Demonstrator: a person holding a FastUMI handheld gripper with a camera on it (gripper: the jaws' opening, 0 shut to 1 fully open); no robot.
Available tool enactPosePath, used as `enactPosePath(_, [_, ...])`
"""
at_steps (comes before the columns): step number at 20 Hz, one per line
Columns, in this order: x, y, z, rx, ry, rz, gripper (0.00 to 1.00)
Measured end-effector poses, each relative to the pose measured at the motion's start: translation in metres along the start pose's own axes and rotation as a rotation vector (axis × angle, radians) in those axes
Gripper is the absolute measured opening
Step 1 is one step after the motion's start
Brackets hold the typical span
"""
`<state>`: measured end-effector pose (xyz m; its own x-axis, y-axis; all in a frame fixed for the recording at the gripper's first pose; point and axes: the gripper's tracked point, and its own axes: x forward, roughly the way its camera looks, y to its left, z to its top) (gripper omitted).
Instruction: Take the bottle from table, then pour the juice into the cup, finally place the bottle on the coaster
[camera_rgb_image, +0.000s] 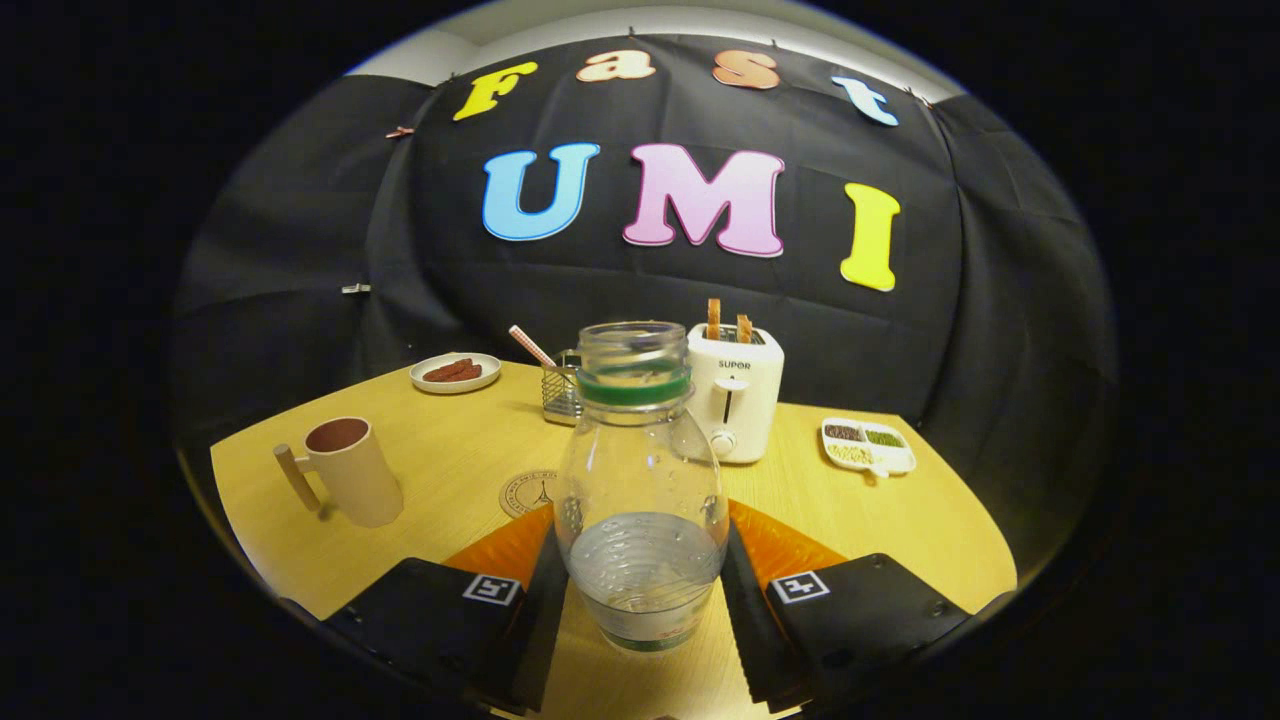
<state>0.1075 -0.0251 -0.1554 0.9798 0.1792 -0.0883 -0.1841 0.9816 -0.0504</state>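
Note:
A clear bottle (640, 450) with a green ring under its open mouth stands upright between my fingers, with clear liquid filling its lower third. My gripper (640, 522) is shut on the bottle, one finger pressing each side of its lower body. A beige cup (350, 470) with a wooden handle stands on the table ahead and to the left of the fingers. A round pale coaster (525, 492) lies just beyond the left finger, partly hidden by the bottle.
On the wooden table (450, 430), a white toaster (735, 400) holding toast stands behind the bottle. A wire holder (562, 392) with a straw is beside it, a plate of sausages (455, 372) lies far left, and a divided dish (867, 445) is to the right.

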Motion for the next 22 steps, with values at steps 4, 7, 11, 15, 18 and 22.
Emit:
enactPosePath(4, [0.012, 0.018, 0.025, -0.139, -0.027, 0.067, 0.75])
enactPosePath(7, [0.024, 0.043, 0.048, -0.261, -0.057, 0.130, 0.75])
enactPosePath(11, [0.038, 0.075, 0.058, -0.365, -0.045, 0.190, 0.75])
enactPosePath(15, [0.053, 0.104, 0.060, -0.503, -0.040, 0.237, 0.75])
enactPosePath(18, [0.063, 0.121, 0.058, -0.617, -0.049, 0.268, 0.75])
enactPosePath(22, [0.077, 0.149, 0.062, -0.819, -0.095, 0.301, 0.75])
